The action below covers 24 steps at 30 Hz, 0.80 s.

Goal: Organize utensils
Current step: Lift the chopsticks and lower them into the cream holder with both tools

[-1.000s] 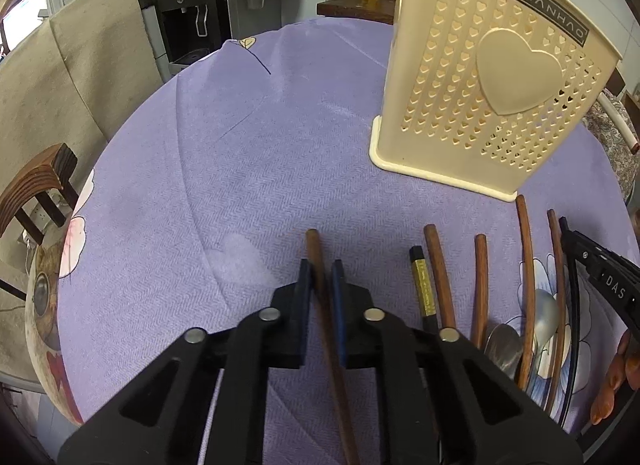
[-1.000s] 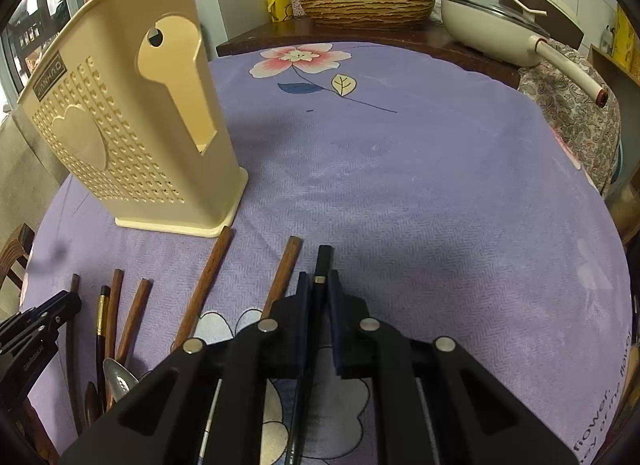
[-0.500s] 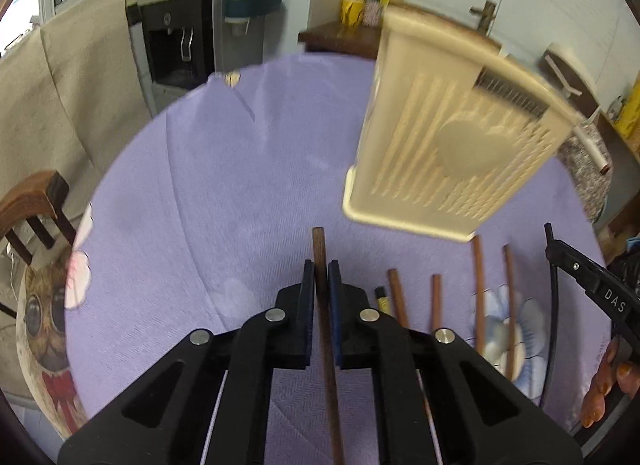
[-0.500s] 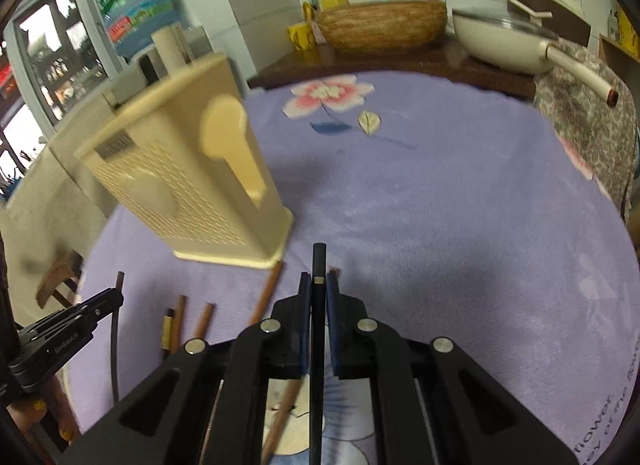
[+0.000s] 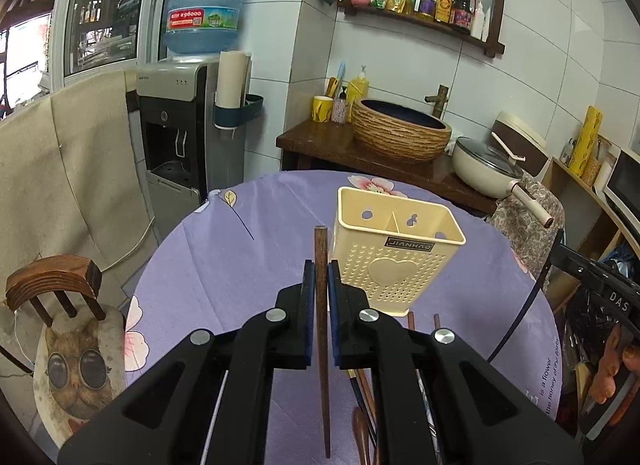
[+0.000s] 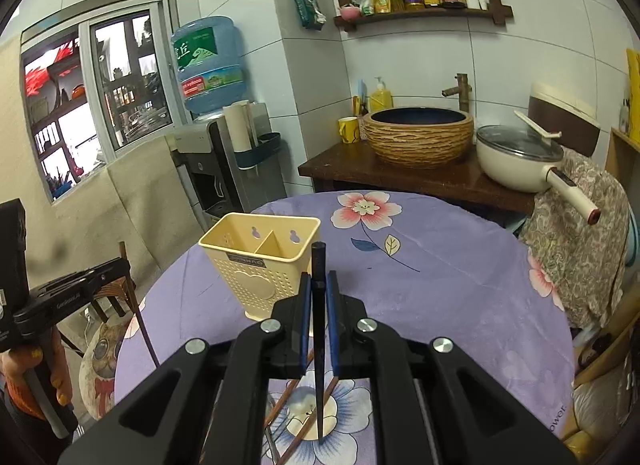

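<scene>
My left gripper (image 5: 319, 271) is shut on a brown wooden chopstick (image 5: 321, 329), lifted off the purple tablecloth (image 5: 224, 265). My right gripper (image 6: 319, 283) is shut on a black chopstick (image 6: 318, 345), also held in the air. The cream utensil holder (image 5: 394, 257) (image 6: 260, 261) stands upright on the table with two open compartments, ahead and right of the left gripper, ahead and left of the right one. More brown chopsticks and a spoon (image 5: 362, 417) (image 6: 298, 405) lie on the cloth below the grippers. The right gripper with its black chopstick (image 5: 520, 317) shows at the left view's right edge.
A wooden chair (image 5: 52, 285) with a cat cushion stands left of the round table. Behind the table are a water dispenser (image 5: 192, 133), a dark counter with a woven basin (image 5: 400, 133) and a cream pan (image 5: 492, 169). A person's hand (image 6: 36, 381) holds the left gripper.
Both grippers have risen well above the table with their chopsticks and tilted up toward level. The holder now looks smaller and its open top shows.
</scene>
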Tool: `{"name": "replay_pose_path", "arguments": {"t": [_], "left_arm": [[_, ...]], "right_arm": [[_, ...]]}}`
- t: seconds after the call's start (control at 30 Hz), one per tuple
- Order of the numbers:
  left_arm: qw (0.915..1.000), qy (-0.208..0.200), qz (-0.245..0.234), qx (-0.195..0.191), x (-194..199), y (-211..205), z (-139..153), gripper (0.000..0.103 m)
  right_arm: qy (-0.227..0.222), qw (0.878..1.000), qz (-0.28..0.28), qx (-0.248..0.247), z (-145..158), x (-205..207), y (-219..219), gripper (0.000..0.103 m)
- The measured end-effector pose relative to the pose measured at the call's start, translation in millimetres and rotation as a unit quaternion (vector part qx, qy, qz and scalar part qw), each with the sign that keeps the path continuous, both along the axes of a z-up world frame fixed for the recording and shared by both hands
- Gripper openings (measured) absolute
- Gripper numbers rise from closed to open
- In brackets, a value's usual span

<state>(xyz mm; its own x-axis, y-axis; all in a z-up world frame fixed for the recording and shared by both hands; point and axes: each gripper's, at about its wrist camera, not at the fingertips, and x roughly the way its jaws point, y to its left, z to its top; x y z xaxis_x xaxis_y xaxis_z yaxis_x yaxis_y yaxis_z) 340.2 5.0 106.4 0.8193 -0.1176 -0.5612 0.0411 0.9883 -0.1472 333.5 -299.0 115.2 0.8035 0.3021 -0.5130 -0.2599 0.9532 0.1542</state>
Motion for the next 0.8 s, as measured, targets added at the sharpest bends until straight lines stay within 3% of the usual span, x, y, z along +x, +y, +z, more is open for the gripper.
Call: {"name": "replay_pose_path", "arguments": {"t": [0.17, 0.57, 0.8], "left_arm": [[0.9998, -0.019, -0.007, 0.0, -20, -1, 10, 0.007], [0.9994, -0.033, -0.01, -0.005, -19, 10, 30, 0.007], [0.9975, -0.056, -0.039, -0.021, -2, 12, 90, 0.007]], "right_arm": [[-0.007, 1.0, 0.008, -0.006, 7, -7, 4, 0.007], [-0.012, 1.0, 0.027, -0.006, 26, -3, 16, 0.007], [-0.02, 0.998, 0.054, 0.04, 77, 15, 18, 0.007]]}}
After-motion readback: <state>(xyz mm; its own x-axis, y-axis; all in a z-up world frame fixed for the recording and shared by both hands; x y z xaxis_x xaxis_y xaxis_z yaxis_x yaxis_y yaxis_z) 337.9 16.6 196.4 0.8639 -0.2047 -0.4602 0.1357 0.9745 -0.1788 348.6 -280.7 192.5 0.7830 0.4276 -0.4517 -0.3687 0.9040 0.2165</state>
